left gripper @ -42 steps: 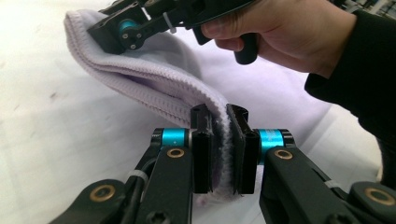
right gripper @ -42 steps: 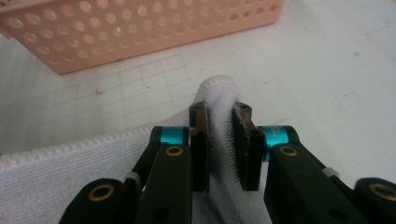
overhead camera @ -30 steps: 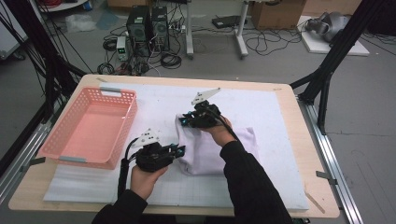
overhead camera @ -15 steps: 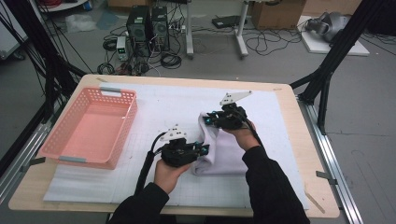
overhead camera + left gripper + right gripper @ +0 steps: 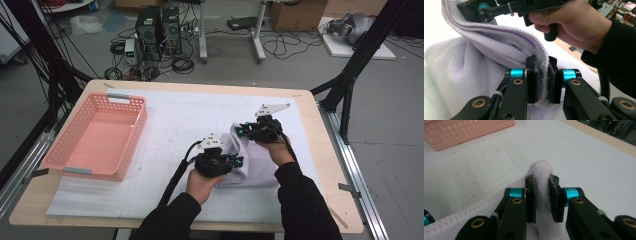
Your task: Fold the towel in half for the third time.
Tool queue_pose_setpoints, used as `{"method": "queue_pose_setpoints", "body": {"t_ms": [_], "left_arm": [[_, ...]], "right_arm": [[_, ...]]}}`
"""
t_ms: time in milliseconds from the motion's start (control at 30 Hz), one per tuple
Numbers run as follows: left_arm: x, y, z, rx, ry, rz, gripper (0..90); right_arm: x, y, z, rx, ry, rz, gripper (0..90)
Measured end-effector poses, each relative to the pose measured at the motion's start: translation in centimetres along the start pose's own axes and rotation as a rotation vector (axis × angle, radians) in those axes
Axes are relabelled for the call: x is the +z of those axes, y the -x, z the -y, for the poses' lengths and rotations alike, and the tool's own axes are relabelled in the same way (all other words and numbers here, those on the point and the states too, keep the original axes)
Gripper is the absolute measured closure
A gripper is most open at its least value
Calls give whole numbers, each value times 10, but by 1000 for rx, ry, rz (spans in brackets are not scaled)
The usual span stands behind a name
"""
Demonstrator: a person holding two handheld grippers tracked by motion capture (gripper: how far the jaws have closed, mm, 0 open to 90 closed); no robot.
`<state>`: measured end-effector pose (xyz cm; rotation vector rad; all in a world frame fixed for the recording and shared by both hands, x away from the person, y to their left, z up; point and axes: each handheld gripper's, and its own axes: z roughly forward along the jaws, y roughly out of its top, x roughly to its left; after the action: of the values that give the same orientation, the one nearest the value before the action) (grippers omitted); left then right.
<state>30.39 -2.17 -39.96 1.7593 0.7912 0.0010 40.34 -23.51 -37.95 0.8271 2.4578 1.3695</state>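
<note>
Pinching the lavender towel (image 5: 250, 165) at table centre-right: left gripper (image 5: 235, 162) clamped on its folded hem at seven o'clock, right gripper (image 5: 243, 131) on a corner at one o'clock, pink basket (image 5: 95, 137) well apart at nine.

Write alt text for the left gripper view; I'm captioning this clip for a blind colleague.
Two black jaws of the left gripper pinch the folded, stitched edge of a pale lilac towel. Beyond it, a person's hand in a black sleeve holds the right gripper, which grips the same edge farther along.
</note>
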Motion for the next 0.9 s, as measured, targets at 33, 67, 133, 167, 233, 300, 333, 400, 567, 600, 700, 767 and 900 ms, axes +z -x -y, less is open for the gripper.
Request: {"method": "queue_pose_setpoints", "body": {"t_ms": [33, 67, 133, 167, 233, 300, 333, 400, 567, 600, 700, 767, 900], "left_arm": [[4, 0, 0, 1, -5, 0, 805], [8, 1, 1, -5, -8, 1, 805], [17, 3, 1, -4, -17, -3, 803], [21, 4, 1, -6, -20, -5, 802], [29, 5, 2, -15, -20, -7, 799], [38, 5, 3, -17, -30, -15, 793], [43, 5, 3, -20, -31, -16, 786], [49, 5, 5, -28, -29, -24, 731], [51, -1, 7, -14, -41, -32, 438], [48, -2, 6, -12, -35, -18, 408], [36, -4, 4, 29, -13, -27, 352], [25, -8, 4, 46, 5, -41, 337], [0, -22, 5, 75, 41, -92, 330]], "right_arm": [[-1, 2, 2, -3, 3, 6, 780], [-3, 3, 4, 2, 1, 13, 780], [-6, 6, 7, 2, 2, 28, 778], [-8, 8, 9, 3, 1, 34, 777], [-9, 11, 12, 7, -4, 46, 776], [-10, 13, 15, 11, -13, 58, 776], [-11, 14, 17, 13, -13, 64, 776], [-11, 16, 21, 15, -22, 80, 775], [-15, 22, 32, 36, -23, 101, 765], [-17, 23, 34, 42, -16, 102, 763], [-22, 25, 41, 52, -9, 110, 758], [-26, 26, 45, 59, -4, 124, 745], [-33, 27, 45, 76, 8, 158, 668]]}}
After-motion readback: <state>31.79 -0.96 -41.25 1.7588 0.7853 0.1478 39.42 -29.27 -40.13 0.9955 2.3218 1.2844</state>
